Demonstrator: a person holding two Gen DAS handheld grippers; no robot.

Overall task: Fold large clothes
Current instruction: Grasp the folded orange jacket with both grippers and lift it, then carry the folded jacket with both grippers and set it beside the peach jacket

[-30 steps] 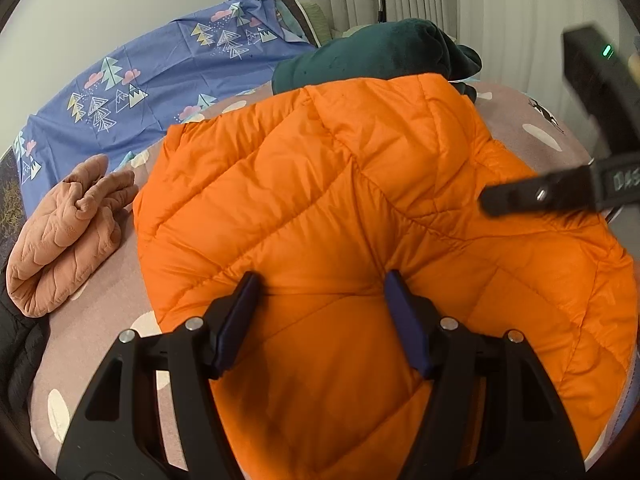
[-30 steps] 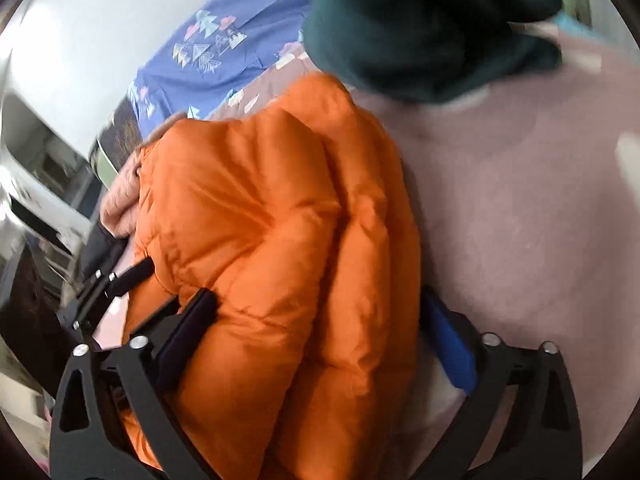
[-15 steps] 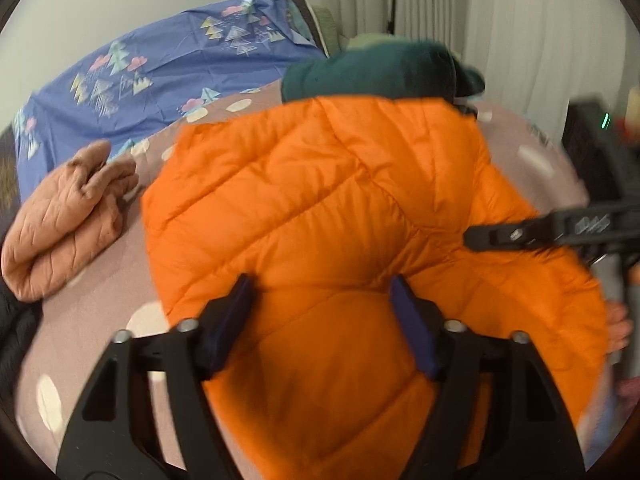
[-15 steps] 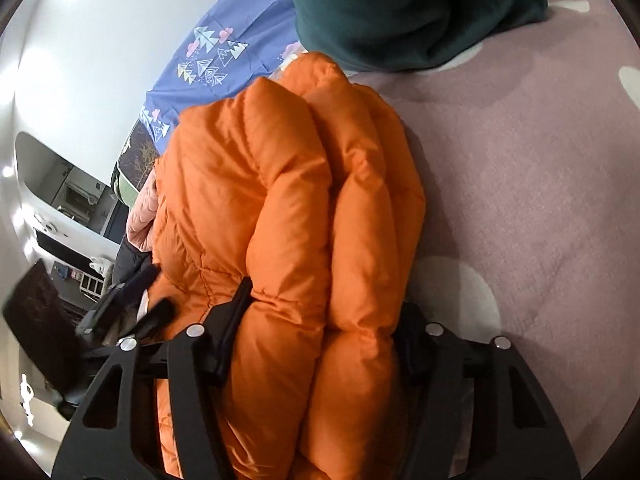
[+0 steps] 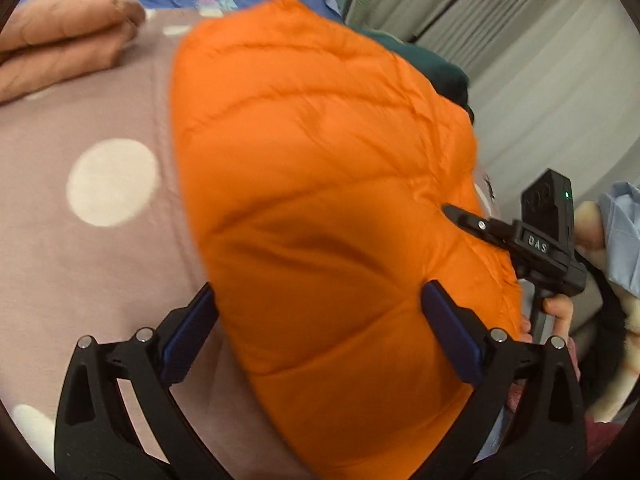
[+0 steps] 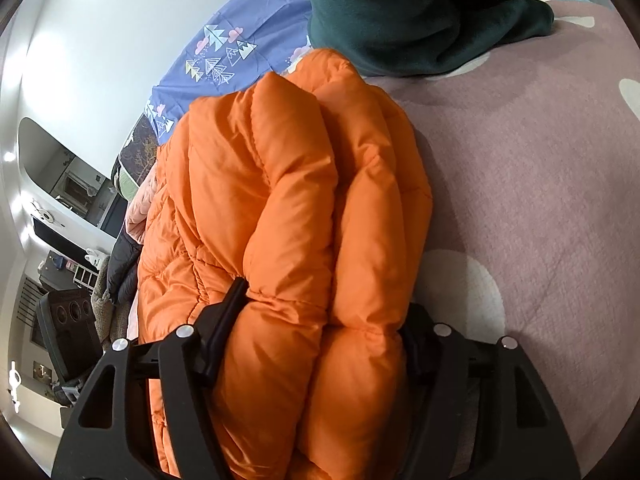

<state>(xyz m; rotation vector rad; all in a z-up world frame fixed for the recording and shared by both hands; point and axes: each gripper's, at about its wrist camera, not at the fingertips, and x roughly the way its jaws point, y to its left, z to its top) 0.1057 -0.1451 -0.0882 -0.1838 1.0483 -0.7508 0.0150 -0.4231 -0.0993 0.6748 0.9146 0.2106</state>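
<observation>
A folded orange puffer jacket [image 5: 320, 184] lies on a mauve bedspread with white dots [image 5: 80, 208]. My left gripper [image 5: 316, 332] has its jaws wide apart around the jacket's near end, the blue pads on either side of the bulge. My right gripper [image 6: 320, 328] is clamped on the thick folded layers of the jacket [image 6: 288, 216], which bulge between its fingers. The right gripper also shows in the left wrist view [image 5: 520, 240] at the jacket's right edge.
A pink quilted garment [image 5: 60, 40] lies at the far left of the bed. A dark green fleece [image 6: 420, 12] sits behind the jacket. A blue patterned sheet [image 6: 232, 52] lies against the wall. Curtains [image 5: 540, 80] hang to the right.
My right gripper has closed on the folded jacket layers. My left gripper has swung left and lower, so the jacket now fills the view's right side.
</observation>
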